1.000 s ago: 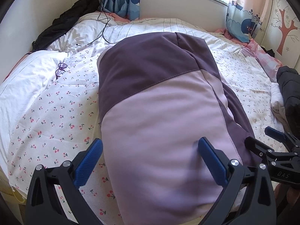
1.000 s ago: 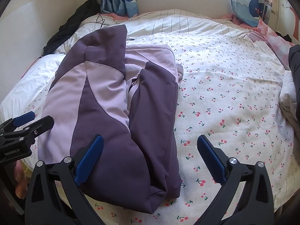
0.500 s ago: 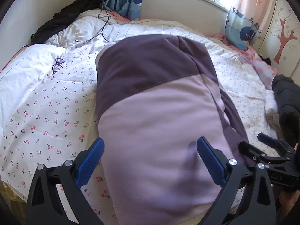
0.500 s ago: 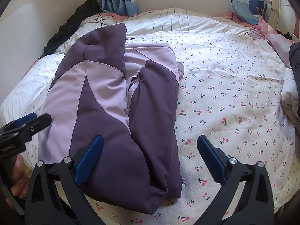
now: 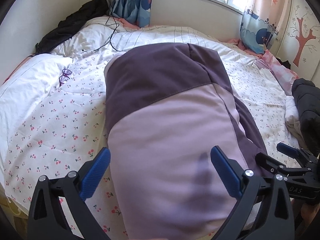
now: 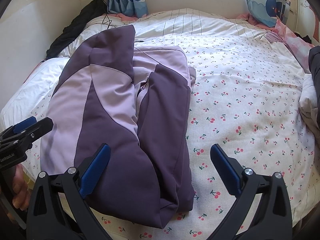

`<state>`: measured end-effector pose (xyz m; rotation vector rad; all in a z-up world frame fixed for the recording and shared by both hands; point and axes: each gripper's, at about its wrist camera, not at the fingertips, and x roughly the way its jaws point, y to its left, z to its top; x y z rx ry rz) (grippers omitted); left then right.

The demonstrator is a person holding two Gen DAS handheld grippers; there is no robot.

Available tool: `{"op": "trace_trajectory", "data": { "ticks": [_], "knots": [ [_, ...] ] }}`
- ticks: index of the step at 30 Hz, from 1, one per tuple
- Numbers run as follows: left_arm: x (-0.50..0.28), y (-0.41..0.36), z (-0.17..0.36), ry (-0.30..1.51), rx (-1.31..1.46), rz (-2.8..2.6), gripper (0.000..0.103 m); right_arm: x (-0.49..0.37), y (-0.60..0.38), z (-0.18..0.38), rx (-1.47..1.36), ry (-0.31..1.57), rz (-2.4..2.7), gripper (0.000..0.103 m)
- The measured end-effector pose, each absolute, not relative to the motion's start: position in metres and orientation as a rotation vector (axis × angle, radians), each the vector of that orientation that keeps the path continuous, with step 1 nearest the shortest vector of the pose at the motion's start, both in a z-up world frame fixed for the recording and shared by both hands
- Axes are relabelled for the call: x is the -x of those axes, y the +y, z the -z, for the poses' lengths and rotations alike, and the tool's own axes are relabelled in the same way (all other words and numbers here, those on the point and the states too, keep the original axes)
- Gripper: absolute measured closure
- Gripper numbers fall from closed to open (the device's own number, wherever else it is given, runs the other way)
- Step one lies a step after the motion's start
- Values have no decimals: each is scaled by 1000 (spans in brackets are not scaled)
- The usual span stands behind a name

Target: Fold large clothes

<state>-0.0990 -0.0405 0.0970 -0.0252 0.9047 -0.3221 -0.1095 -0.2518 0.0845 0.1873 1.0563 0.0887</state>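
A folded purple jacket (image 6: 124,108) is laid on the cherry-print quilt (image 6: 240,108). The left gripper (image 5: 160,172) and right gripper (image 6: 160,166) are both held spread above it, grasping nothing. Purple glasses (image 5: 65,76), a black cable (image 5: 109,38) and dark clothing (image 5: 308,108) lie nearby.

Near end of the purple jacket (image 5: 170,140) blurred and cut off by the bottom edge in the left wrist view; dark smudge on its pale panel unreadable. Black garment (image 5: 308,104) at right cropped by the frame. Small purple item (image 5: 65,77) at left too small to identify
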Motion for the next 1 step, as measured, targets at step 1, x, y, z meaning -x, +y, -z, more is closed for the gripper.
{"op": "trace_trajectory", "data": {
  "ticks": [1],
  "knots": [
    [98,-40,-96,913,33,326,7,109,-252,-85,-188,1056,-90,6]
  ]
}}
